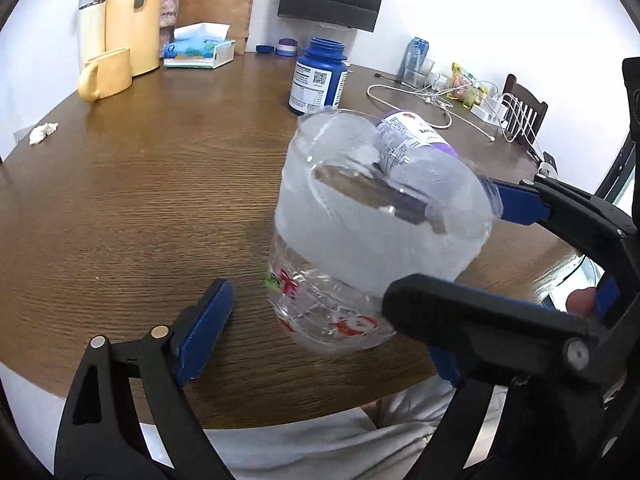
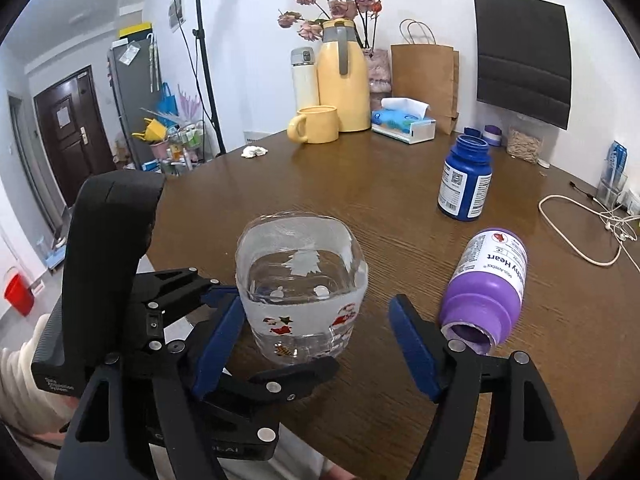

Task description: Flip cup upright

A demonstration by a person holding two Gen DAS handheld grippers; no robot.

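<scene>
A clear plastic cup [image 2: 302, 286] with a frosted band and red Christmas stickers stands upright on the brown table [image 2: 360, 200], mouth up. It also shows in the left wrist view [image 1: 360, 248]. My right gripper [image 2: 320, 340] is open; its blue left finger [image 2: 218, 344] is beside the cup, the right finger [image 2: 414, 350] well apart. My left gripper [image 1: 320, 332] is open around the cup's lower part; its left finger [image 1: 202, 332] is clear of it. The right gripper's fingers [image 1: 516, 200] reach in from the right in the left wrist view.
A purple bottle [image 2: 490, 280] lies on its side right of the cup. A blue bottle [image 2: 466, 180] stands behind. A yellow mug [image 2: 316, 125], yellow jug [image 2: 344, 80], tissue box [image 2: 404, 120], paper bag and white cables [image 2: 580, 224] sit toward the table's back and right.
</scene>
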